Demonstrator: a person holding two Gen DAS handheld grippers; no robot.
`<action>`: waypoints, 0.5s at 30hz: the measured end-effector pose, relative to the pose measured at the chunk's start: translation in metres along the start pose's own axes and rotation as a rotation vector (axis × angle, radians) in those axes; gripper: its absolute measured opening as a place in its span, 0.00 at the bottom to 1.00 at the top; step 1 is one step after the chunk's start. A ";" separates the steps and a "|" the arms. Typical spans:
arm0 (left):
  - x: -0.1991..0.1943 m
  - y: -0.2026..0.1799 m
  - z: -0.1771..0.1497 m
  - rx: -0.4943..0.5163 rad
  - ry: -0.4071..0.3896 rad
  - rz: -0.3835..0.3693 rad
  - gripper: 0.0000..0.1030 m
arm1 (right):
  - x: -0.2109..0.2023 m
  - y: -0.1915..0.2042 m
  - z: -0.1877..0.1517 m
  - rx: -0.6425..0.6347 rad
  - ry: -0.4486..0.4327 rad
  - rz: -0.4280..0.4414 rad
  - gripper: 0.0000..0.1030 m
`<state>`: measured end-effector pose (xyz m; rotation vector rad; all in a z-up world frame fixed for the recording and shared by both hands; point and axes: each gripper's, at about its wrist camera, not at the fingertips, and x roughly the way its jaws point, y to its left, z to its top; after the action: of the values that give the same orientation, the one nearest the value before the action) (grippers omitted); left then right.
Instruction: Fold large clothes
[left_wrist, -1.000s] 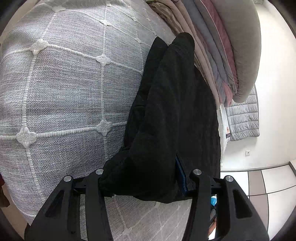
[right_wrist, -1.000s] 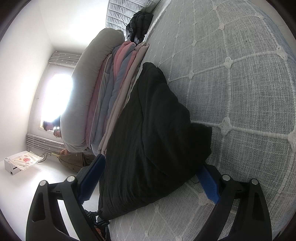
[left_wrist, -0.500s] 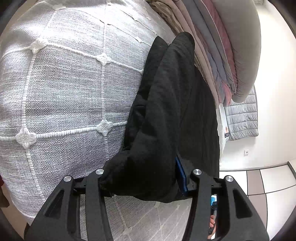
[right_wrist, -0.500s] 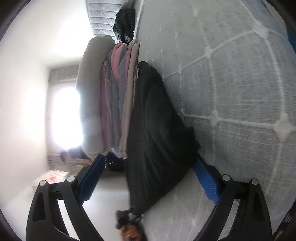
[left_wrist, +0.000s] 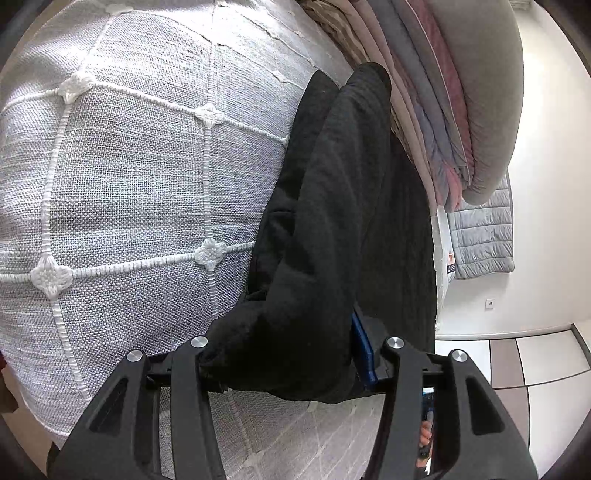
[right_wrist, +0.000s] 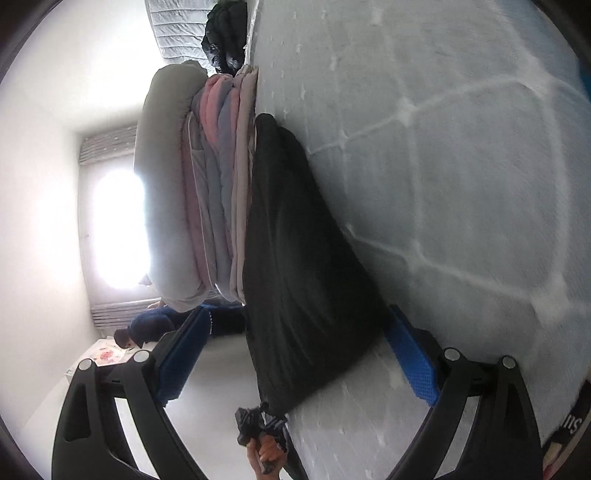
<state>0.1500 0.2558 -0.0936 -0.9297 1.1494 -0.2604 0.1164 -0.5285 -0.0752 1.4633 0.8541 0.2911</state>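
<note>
**Black garment runs lengthwise away from both claws, along the bed's edge**

The black garment (left_wrist: 343, 229) lies on the bed (left_wrist: 129, 177), a grey quilted cover with white stitched lines. It is already doubled into a long, thick band. Its long axis runs straight away from the left claw (left_wrist: 284, 354) toward the far end, where it narrows to a rounded tip next to the stack (left_wrist: 443, 110) of folded bedding and clothes. One long side lies at the bed's edge; the open quilt spreads on the other side.

The left claw has its jaws half apart and closed on the near end of the garment: black cloth fills the gap, and the blue pad on one side presses into it. This is the nearer hand, and it has the grip.

In the right wrist view the garment (right_wrist: 306, 266) lies ahead and between the fingers of the right claw (right_wrist: 295, 358), whose jaws stand wide, with the blue pads clear of the cloth on both sides, so it holds nothing. That view is blurred on the quilt side.

The likely next fold would carry the near end along the long axis toward the far tip. The stack stands close beside the far end and could be brushed. Beyond the bed's edge are the floor, a grey quilted pad (left_wrist: 484, 236) against the wall, and another person's hand on a device (right_wrist: 262, 432) low in the right view. A dark bundle (right_wrist: 225, 33) sits at the bed's far end, well apart from the fold.
</note>
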 end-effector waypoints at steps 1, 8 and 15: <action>0.000 0.001 0.000 -0.001 0.000 0.000 0.47 | 0.006 0.003 0.001 -0.013 0.002 -0.028 0.88; 0.001 0.001 -0.001 0.001 0.005 -0.004 0.47 | 0.009 0.000 0.002 -0.079 -0.022 -0.106 0.34; 0.000 -0.008 -0.002 0.047 -0.014 0.023 0.41 | 0.004 0.006 -0.004 -0.141 -0.062 -0.043 0.24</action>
<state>0.1504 0.2497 -0.0876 -0.8753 1.1357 -0.2608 0.1191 -0.5220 -0.0703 1.3145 0.7981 0.2666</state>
